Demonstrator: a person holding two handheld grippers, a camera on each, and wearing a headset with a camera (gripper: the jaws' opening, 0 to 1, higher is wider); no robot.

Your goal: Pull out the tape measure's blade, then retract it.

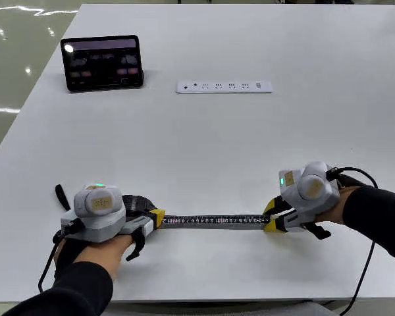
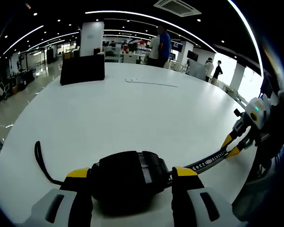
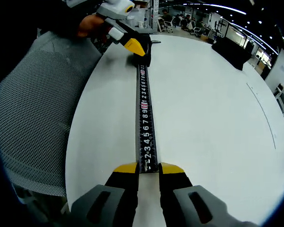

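Black tape measure case point(image 1: 137, 204) clamped in my left gripper point(image 2: 131, 172); my right gripper point(image 3: 148, 168) pinches tip of drawn-out numbered blade point(image 3: 146, 109) over white bench point(image 1: 250, 145).

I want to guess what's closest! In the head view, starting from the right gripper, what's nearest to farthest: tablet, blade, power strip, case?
1. blade: pinched in the right gripper.
2. case: at the blade's other end, left.
3. power strip: mid-table, farther back.
4. tablet: back left.
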